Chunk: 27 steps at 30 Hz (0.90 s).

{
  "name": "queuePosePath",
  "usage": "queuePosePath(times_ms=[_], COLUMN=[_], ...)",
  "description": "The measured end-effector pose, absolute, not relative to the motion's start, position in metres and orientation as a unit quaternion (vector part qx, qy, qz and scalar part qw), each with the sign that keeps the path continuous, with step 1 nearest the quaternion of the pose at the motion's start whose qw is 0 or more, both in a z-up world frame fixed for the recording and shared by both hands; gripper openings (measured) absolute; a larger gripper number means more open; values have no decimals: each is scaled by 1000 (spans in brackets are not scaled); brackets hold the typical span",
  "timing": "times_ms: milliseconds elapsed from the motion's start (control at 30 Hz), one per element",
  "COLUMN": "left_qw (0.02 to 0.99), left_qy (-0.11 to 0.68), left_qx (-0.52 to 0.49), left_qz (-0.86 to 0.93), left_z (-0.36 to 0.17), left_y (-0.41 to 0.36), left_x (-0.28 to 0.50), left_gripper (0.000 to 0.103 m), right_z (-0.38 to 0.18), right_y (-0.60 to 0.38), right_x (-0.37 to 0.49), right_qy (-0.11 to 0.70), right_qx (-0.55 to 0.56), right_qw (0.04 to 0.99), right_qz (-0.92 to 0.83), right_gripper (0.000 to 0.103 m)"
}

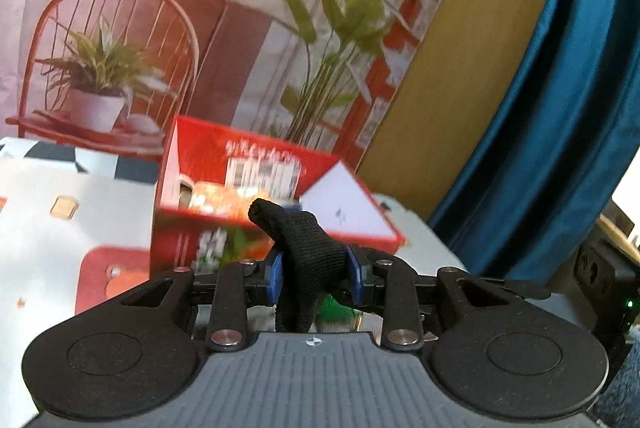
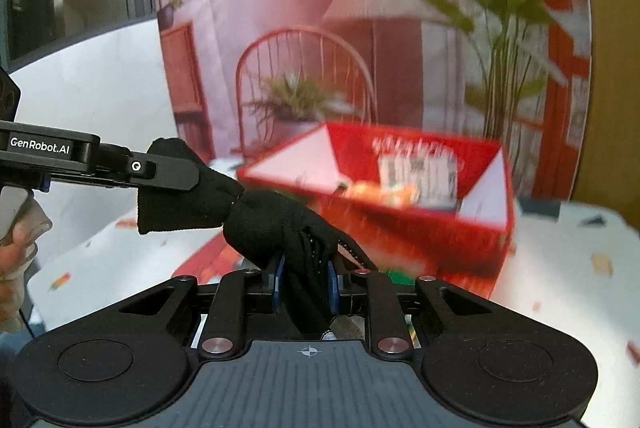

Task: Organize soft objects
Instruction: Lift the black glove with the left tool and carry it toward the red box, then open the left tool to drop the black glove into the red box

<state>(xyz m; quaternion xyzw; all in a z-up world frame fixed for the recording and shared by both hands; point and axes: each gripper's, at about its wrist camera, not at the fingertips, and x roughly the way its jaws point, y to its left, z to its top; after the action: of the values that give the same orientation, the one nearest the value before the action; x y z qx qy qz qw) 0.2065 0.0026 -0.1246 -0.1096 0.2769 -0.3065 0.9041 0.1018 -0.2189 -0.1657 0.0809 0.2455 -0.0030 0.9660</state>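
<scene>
A black knit cloth (image 2: 272, 224), sock-like, stretches between both grippers above the table. My right gripper (image 2: 306, 280) is shut on one bunched end, its blue pads (image 2: 331, 282) pressing the fabric. My left gripper (image 2: 172, 172) comes in from the left in the right wrist view and clamps the other end. In the left wrist view, the left gripper (image 1: 316, 268) is shut on the black cloth (image 1: 304, 240), which sticks up between its blue pads (image 1: 277, 274). An open red box (image 1: 256, 164) (image 2: 420, 164) with printed items inside stands just beyond the cloth.
The white patterned table (image 1: 40, 228) (image 2: 560, 268) carries the box. A printed backdrop (image 1: 160, 8) of a chair, lamp and plants hangs behind. A blue curtain (image 1: 560, 108) and a yellow panel (image 1: 460, 68) stand to the right. A person's hand (image 2: 16, 240) shows at the left edge.
</scene>
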Motion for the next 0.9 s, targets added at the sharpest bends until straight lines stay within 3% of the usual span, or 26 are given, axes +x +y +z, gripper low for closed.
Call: queuePosePath(times_ms=[433,900], left_qw=[904,898], left_qy=[280,329], left_qx=[-131,-127], left_qz=[-295,-263], left_z=[-106,-149], left_y=[-20,-40], left_x=[307,418], left_gripper=[34,35], right_z=[-130,-172], right_y=[-286,-333], right_x=[204,324], right_qy=[249,338], right_qx=[79,62], right_qw=[965,938], right_qz=[-29,-41], right_gripper=[19,19])
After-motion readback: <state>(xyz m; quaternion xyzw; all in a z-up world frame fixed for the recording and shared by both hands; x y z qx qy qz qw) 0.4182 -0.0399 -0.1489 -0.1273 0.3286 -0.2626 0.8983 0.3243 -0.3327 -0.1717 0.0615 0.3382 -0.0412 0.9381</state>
